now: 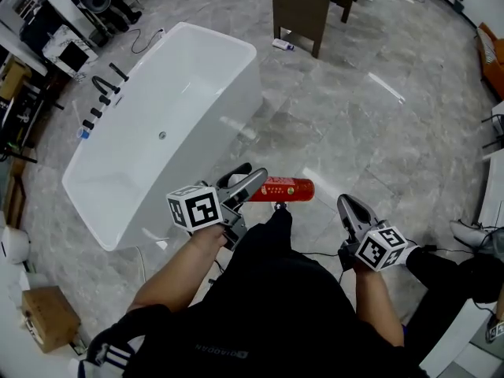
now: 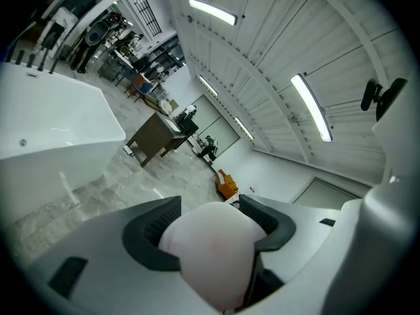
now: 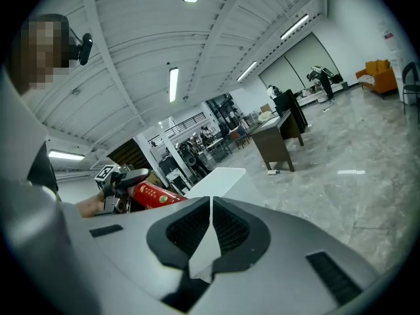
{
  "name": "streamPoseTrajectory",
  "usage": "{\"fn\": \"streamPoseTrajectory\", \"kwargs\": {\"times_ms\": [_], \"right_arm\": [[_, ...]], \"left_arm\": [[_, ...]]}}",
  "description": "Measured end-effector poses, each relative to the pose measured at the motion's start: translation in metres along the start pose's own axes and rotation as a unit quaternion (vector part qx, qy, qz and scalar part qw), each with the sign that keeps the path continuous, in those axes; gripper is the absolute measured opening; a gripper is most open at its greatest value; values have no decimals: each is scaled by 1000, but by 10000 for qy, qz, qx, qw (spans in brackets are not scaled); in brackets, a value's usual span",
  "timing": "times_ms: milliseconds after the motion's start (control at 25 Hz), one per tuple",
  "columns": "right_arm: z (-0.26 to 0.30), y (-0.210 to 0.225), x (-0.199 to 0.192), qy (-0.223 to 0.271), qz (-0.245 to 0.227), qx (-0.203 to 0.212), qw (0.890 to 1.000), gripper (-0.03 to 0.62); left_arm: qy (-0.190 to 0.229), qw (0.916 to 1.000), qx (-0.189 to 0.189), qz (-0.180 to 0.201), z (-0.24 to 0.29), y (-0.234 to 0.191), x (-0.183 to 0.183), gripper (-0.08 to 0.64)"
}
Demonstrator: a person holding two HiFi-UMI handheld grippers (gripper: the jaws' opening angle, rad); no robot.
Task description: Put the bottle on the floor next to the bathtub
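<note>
Grey marble floor (image 1: 378, 116) spreads out below me, with the white bathtub (image 1: 157, 124) standing on it as the one big landmark. I hold the red bottle (image 1: 285, 188) in the air on the bathtub's open-floor side, close to its nearer end, lying level rather than upright, so it is not yet down. My left gripper (image 1: 244, 189) has its fingers (image 2: 154, 231) clamped on one end of the bottle; in the left gripper view a pale rounded end fills the gap between them, and the rest of the red body sticks out away from the bathtub with nothing under it. My right gripper (image 1: 350, 211) hangs farther from the bathtub than the bottle, its fingers (image 3: 187, 231) pressed together on nothing. The risk I see is in that one-ended grip: the long free part could lever the bottle round or let it slide out as I bend down, and a drop onto stone from this height would be hard on it. It also has to be turned upright before it meets the floor; set down tilted on polished marble, it would likely tip and roll. Swinging it in too close could knock it against the bathtub wall.
</note>
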State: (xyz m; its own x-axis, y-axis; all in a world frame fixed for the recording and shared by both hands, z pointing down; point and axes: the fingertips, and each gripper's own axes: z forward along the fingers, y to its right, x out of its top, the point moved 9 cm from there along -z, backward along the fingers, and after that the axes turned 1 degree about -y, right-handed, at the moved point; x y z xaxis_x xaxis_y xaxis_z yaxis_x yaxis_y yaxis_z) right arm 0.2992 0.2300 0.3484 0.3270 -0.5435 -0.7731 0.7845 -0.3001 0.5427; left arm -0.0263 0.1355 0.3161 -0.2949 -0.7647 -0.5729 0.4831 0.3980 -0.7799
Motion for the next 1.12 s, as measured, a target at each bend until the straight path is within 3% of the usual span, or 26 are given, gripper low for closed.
{"fn": "streamPoseTrajectory", "kwargs": {"times_ms": [400, 760, 1120], "right_arm": [[64, 43, 56, -142, -12, -88, 9999, 38], [143, 72, 134, -302, -441, -63, 9986, 38], [218, 87, 171, -737, -643, 302, 9947, 38]], "left_arm": [[-9, 9999, 100, -87, 68, -45, 63, 290], [445, 9990, -33, -19, 118, -84, 134, 290], [858, 9951, 431, -216, 112, -121, 161, 290]]}}
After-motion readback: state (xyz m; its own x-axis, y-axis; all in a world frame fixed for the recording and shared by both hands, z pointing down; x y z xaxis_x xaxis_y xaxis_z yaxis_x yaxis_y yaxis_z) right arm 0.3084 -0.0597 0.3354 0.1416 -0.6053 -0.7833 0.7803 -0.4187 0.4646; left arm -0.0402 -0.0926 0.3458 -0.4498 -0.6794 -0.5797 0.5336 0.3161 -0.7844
